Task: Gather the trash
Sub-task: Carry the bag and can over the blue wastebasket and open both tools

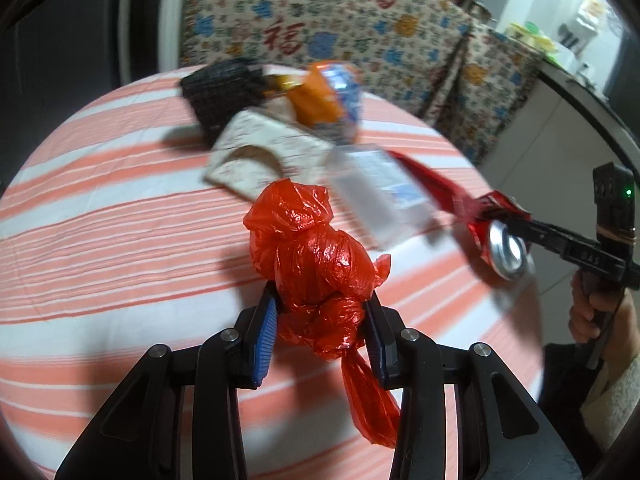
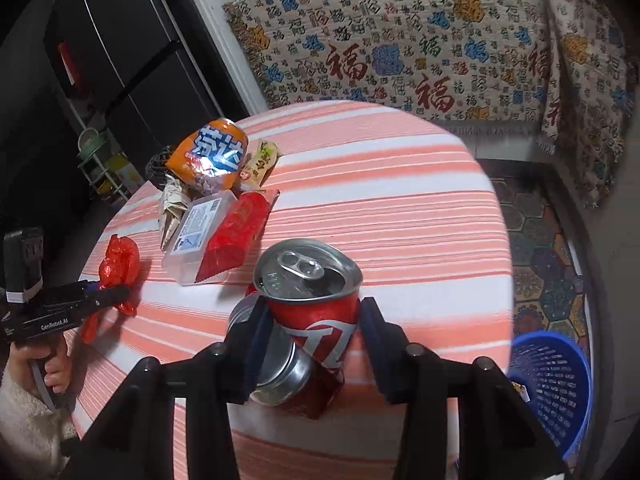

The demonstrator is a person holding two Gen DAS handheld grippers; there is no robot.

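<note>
A knotted red plastic bag sits between the blue pads of my left gripper, which is shut on it just above the striped round table. From the right wrist view the same bag and left gripper appear at the table's left edge. A crushed red drink can, pull-tab end up, is clamped between the pads of my right gripper. In the left wrist view the can hangs in the right gripper over the table's right rim.
A heap of trash lies at the far side: an orange snack bag, a clear plastic box, a red packet, a wrapper, crumpled paper. A blue mesh basket stands on the floor at right. A patterned sofa lies behind.
</note>
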